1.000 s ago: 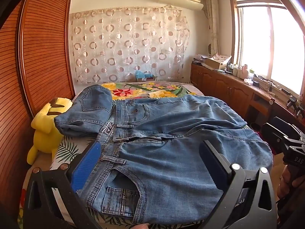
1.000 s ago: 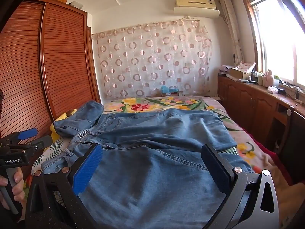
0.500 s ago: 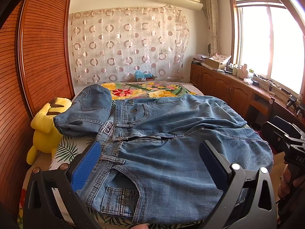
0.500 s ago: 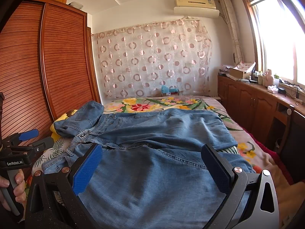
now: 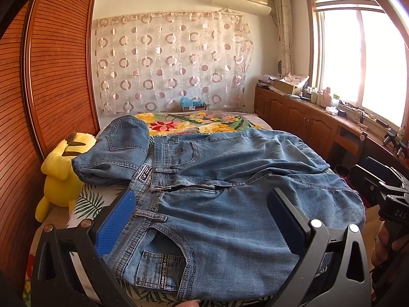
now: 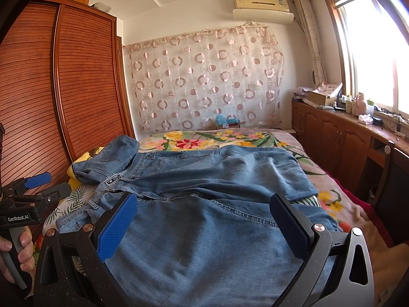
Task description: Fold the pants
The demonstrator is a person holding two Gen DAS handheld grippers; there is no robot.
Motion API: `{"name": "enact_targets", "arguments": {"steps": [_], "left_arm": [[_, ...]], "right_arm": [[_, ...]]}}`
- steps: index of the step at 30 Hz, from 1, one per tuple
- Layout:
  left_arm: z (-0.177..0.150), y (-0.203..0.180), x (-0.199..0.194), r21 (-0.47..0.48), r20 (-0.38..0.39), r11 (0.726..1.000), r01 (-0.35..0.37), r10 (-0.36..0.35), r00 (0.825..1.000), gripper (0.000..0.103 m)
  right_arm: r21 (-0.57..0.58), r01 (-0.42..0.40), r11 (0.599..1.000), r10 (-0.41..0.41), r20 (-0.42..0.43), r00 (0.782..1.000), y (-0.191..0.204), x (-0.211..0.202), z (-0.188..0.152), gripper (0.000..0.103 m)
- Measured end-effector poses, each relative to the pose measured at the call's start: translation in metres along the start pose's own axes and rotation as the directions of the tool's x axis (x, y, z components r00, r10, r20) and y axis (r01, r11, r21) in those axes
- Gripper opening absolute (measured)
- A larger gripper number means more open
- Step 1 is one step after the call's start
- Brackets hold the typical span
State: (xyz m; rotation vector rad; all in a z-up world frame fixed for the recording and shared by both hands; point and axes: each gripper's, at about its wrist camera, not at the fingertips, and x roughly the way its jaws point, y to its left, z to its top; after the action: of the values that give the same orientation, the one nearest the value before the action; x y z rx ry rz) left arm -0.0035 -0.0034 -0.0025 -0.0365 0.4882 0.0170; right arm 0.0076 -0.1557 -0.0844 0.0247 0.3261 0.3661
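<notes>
Soft, heavy blue denim pants (image 5: 230, 204) lie just ahead of the spread, empty left claw (image 5: 202, 217) and right claw (image 6: 204, 220); likely best pinched at the stiffer waistband (image 5: 143, 204).

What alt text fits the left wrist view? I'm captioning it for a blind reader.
Blue jeans lie spread across a floral bed, with the left gripper hovering above them, jaws open and empty. A yellow plush toy sits at the bed's left edge beside a wooden wardrobe.
</notes>
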Motion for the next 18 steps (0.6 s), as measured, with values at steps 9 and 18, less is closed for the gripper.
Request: {"name": "enact_targets", "arguments": {"steps": [9, 18], "left_arm": [[0.0031, -0.001, -0.0023, 0.002, 0.006, 1.0, 0.0, 0.0, 1.0, 0.103], [0.003, -0.0014, -0.0026, 0.003, 0.007, 1.0, 0.0, 0.0, 1.0, 0.103]], "right_arm": [[0.0, 0.0, 1.0, 0.0, 0.004, 1.0, 0.0023, -0.0005, 0.0, 0.103], [0.001, 0.001, 1.0, -0.001, 0.007, 1.0, 0.0032, -0.0011, 0.0, 0.103]]}}
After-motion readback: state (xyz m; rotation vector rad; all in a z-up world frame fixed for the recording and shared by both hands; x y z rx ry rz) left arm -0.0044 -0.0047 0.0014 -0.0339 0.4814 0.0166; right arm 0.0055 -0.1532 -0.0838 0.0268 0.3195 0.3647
